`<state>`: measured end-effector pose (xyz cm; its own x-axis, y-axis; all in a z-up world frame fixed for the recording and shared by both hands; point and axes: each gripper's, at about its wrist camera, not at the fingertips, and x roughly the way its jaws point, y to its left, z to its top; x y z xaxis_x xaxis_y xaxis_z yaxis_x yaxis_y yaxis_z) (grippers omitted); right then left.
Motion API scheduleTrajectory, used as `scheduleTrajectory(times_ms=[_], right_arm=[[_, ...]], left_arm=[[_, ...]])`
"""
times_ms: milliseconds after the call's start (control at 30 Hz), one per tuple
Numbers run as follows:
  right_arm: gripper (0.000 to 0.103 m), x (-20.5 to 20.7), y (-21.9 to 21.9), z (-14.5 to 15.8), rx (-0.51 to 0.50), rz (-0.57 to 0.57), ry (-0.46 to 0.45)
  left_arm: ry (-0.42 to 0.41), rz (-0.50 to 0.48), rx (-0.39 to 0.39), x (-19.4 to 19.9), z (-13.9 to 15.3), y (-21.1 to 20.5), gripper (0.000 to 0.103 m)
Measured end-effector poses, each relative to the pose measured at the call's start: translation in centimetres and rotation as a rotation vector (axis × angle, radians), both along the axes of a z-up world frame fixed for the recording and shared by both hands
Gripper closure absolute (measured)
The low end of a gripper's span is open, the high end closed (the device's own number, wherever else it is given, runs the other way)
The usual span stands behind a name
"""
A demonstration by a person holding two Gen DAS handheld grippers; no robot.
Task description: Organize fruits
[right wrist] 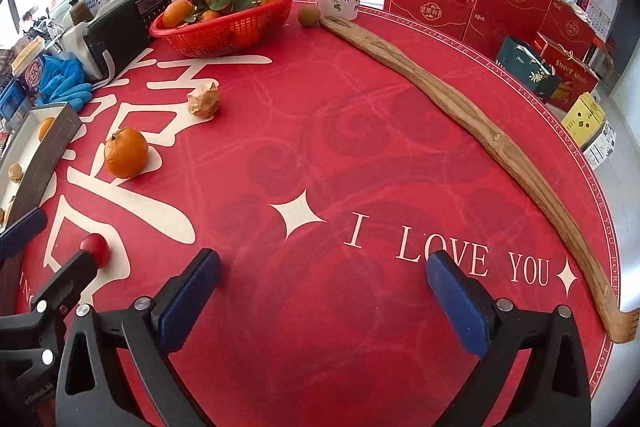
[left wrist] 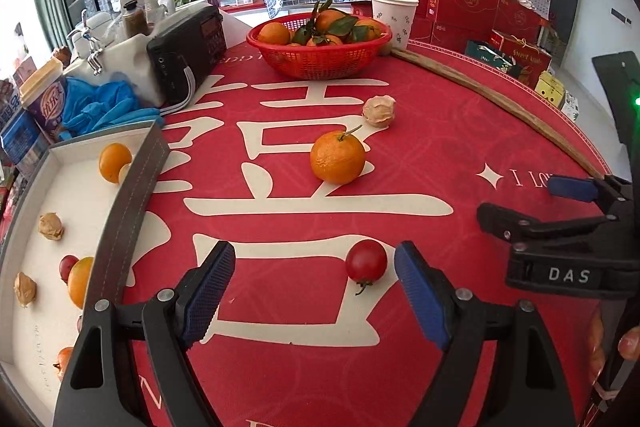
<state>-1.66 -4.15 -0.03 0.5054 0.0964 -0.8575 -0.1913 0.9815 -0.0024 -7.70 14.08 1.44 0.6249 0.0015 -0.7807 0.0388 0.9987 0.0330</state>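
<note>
Left hand-held gripper (left wrist: 314,291) is released, jaws spread around the cherry tomato (left wrist: 366,261) on the red surface (left wrist: 440,131), tomato nearer the right pad, stem pointing near; right hand-held gripper (right wrist: 322,301) is released, empty, farther right, so left is closer.

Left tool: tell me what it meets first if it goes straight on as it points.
Probably the tomato, which lies on the red cloth between the open left tool fingers, nearer the right one. Depth is hard to judge.
</note>
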Motion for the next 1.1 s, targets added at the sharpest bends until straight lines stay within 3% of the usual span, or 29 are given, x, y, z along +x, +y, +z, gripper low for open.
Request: scheduleTrajectory(times_ms=[200, 333, 1100], right_arm=[[0.0, -0.6, -0.2, -0.1, 0.007, 0.019, -0.048], [0.0, -0.6, -0.1, 0.0, 0.009, 0.017, -0.058], [0.0, -0.6, -0.1, 0.0, 0.009, 0.001, -0.065]], left_arm=[[0.03, 0.025, -0.03, 0.4, -0.8, 0.7, 0.016], [0.056, 0.056, -0.047, 0.5, -1.1, 1.2, 0.0], [0.058, 0.056, -0.042, 0.4, -1.1, 1.1, 0.0]])
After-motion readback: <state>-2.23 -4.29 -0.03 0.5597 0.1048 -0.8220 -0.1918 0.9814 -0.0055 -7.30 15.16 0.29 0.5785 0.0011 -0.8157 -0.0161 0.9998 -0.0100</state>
